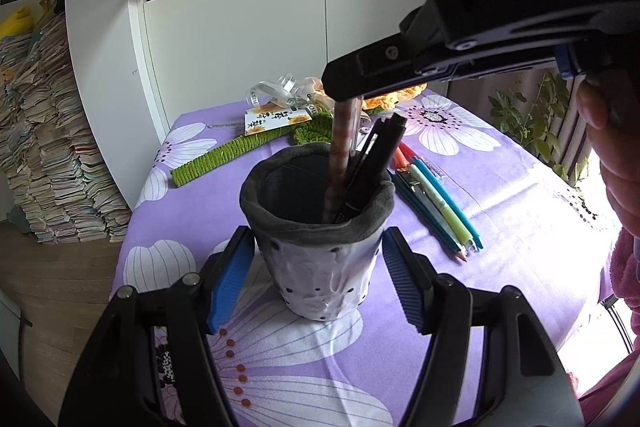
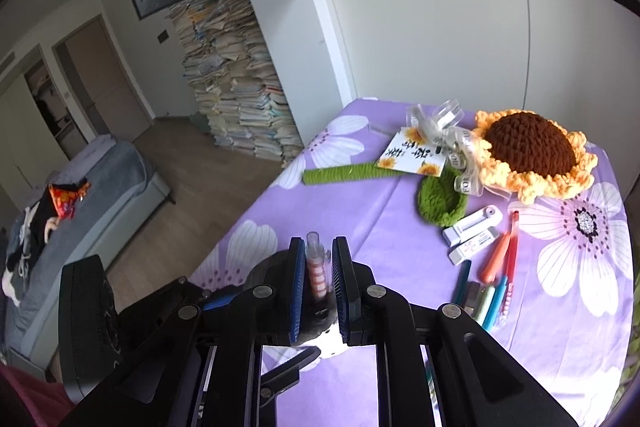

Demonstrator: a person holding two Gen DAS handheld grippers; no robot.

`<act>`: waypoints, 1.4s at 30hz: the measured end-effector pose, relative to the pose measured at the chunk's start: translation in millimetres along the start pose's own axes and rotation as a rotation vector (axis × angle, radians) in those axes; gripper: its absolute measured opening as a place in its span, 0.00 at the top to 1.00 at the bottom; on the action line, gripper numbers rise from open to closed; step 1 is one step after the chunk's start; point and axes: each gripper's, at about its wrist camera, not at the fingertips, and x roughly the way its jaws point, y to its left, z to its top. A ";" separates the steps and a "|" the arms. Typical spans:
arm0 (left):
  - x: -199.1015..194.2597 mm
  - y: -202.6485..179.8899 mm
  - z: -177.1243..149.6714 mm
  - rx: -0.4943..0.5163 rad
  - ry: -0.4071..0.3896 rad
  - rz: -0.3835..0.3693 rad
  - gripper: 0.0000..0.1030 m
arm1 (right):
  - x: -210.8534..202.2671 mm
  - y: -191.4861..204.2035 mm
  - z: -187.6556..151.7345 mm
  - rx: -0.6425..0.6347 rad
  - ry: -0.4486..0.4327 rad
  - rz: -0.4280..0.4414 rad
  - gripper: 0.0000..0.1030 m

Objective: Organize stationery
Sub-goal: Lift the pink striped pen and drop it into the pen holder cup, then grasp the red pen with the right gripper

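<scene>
Right gripper (image 2: 317,281) is hanging over the pen cup (image 1: 318,227), fingers clamped on a striped pen (image 2: 317,275) near its upper end. In the left wrist view the pen's lower part is already standing inside the cup rim, beside the black pens (image 1: 370,167) leaning there.

Left gripper (image 1: 318,281) is bracketing the cup low on its wall, fingers set wide on either side. Left pad looks to be touching the wall; right pad's contact cannot be told. Going by how narrow this opening is for this gripper, likely bracing the cup.

Handling judgement: pen is light, stiff and slim, with a smooth barrel likely to slide or swing if pinched loosely, so taking it high on the barrel is letting it hang straight. Cup looks soft-rimmed and light; likely to tip if a pen is pushed against its side, so holding it low on the wall seems sensible.

More loose pens (image 1: 436,203) are lying on the purple worktop (image 1: 520,227) just right of the cup, not yet sorted.
</scene>
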 end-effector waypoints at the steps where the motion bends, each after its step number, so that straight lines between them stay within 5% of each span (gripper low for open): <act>1: 0.2 -0.6 0.4 0.001 0.001 0.000 0.37 | -0.4 0.8 -0.9 -0.001 0.004 0.002 0.86; 7: -1.5 0.3 -0.8 0.002 -0.001 -0.004 0.37 | -19.0 -10.5 -5.1 0.039 -0.017 0.043 0.86; 9: -2.4 0.7 -1.9 0.001 -0.004 -0.005 0.37 | -32.6 -18.7 -6.4 0.049 -0.054 0.002 0.84; 12: -3.1 -0.4 -2.6 0.006 -0.006 -0.004 0.36 | -44.8 -42.9 -11.4 0.101 -0.070 -0.118 0.66; 19: -1.8 -2.2 -2.2 0.008 -0.004 -0.004 0.32 | -40.4 -105.1 -43.5 0.307 0.027 -0.247 0.65; 23: 1.1 -3.4 -1.3 0.017 -0.007 0.011 0.18 | -36.6 -113.8 -51.9 0.319 0.046 -0.260 0.65; 28: 4.2 -2.1 2.8 0.002 -0.022 0.015 0.19 | -23.3 -117.5 -54.0 0.314 0.079 -0.259 0.65; 30: 6.7 -0.6 4.5 -0.010 -0.025 0.009 0.32 | -14.0 -120.3 -55.6 0.324 0.105 -0.270 0.65; 42: 4.6 -3.7 1.2 0.013 -0.045 0.003 0.32 | 18.9 -145.7 -55.2 0.363 0.175 -0.344 0.65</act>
